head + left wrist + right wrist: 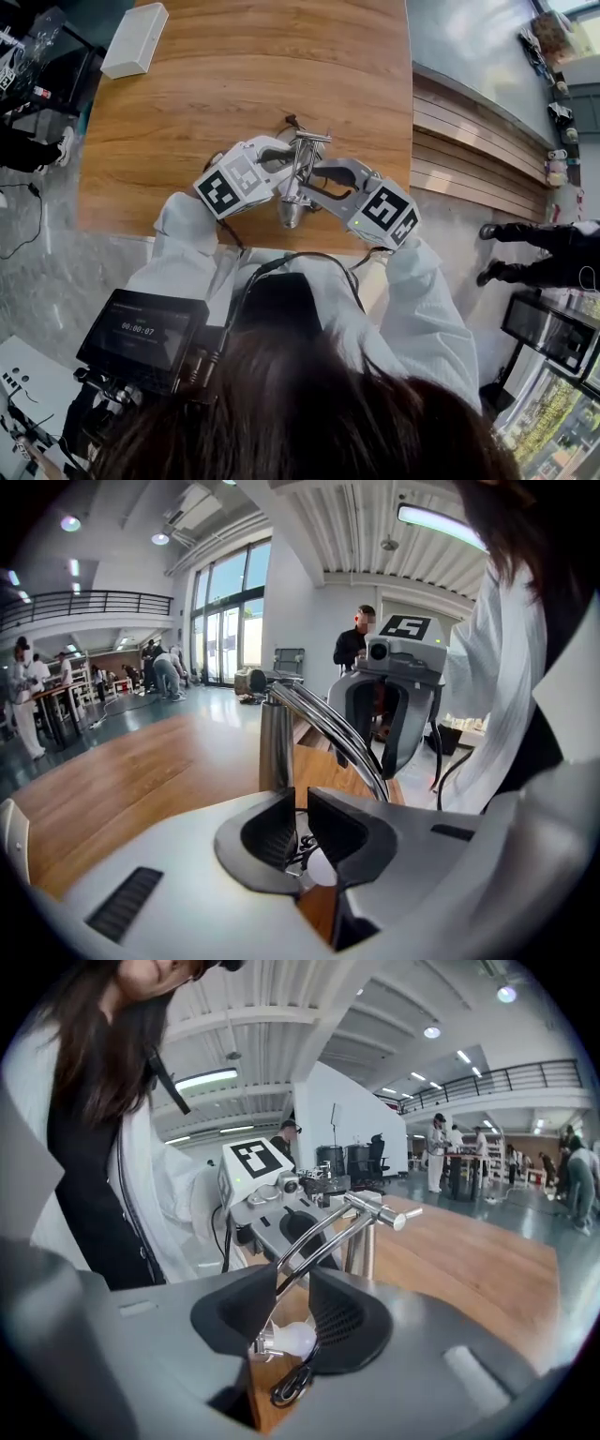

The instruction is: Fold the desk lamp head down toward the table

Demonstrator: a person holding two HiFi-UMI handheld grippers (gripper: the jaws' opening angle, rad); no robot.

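Desk lamp (pixel 300 164) is located at the near edge of the wooden tabletop (pixel 234 75), roughly mid-width, with its upright post at the far end. The chrome arm is angled from the post toward the near edge. The lamp head (pixel 291 214) is seen at the near end of that arm, pointing down and just above the wood.

Left claw (pixel 284 169) is brought in from the left and right claw (pixel 319 180) from the right. They are nearly tip to tip across the arm, just far of the lamp head.

Right gripper view: the two thin chrome rods (pixel 323 1227) of the arm are passed through the gap between the jaws. The jaws are closed to a narrow gap and clamped on the rods. The white bulb (pixel 292 1340) and a black cable loop are seen below the gap.

Left gripper view: the jaws are drawn in to a narrow slit at the low end of the arm. Black wiring is caught in the slit, and the bulb is seen under it. The chrome arm is seen rising away over the right jaw to the post (pixel 275 747). The other claw is faced from just beyond.

A white box (pixel 134 39) is seen at the far left corner of the tabletop, well apart from the lamp.
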